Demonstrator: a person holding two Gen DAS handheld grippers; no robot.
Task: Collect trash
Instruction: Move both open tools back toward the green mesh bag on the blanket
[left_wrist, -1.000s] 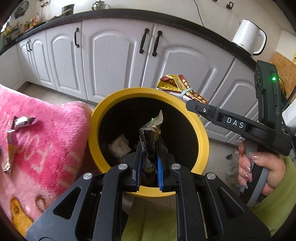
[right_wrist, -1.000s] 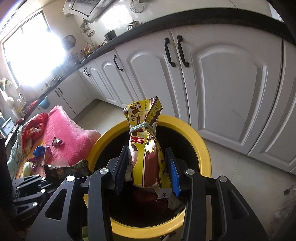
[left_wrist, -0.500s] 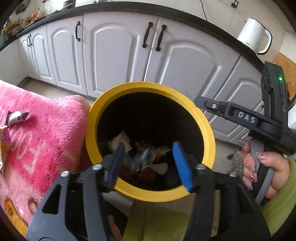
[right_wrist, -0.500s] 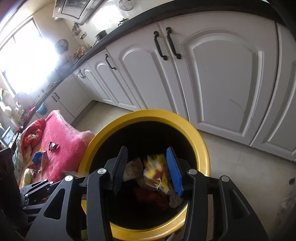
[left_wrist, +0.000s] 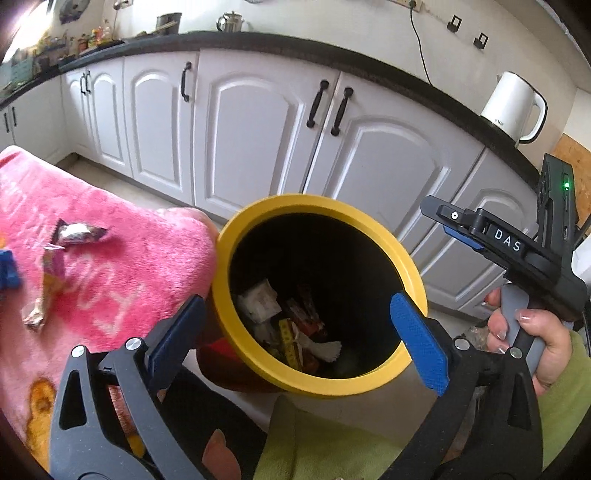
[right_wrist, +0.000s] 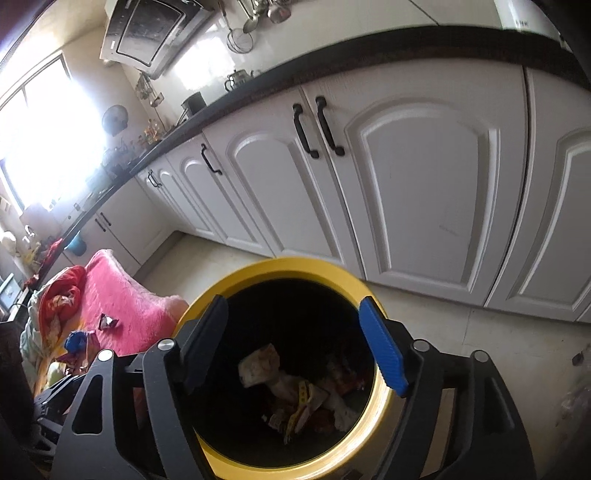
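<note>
Both wrappers held a second ago, the dark foil one in the left gripper (left_wrist: 295, 328) and the yellow-and-brown snack bag in the right gripper (right_wrist: 293, 343), are now released and lie among the crumpled mixed wrappers (left_wrist: 291, 328) at the bottom of the round yellow-rimmed black waste bin (left_wrist: 255, 218). Jaws of the left gripper are opening and stand wide apart over the bin mouth, with nothing between them. Jaws of the right gripper are likewise opening, apart and empty, above the same bin. The right gripper is seen from the left wrist view, held in a hand (left_wrist: 532, 332) with a green sleeve (left_wrist: 569, 387). A pink fleece blanket (left_wrist: 110, 258) lies just beside the bin; on it remain a silver foil sweet wrapper (left_wrist: 79, 232), a twisted pale wrapper (left_wrist: 40, 299) and a small blue item (left_wrist: 9, 269). White arched kitchen cabinets with black handles (left_wrist: 258, 136) stand behind the bin. A white electric kettle (left_wrist: 511, 107) stands on the black tabletop (left_wrist: 369, 59).
</note>
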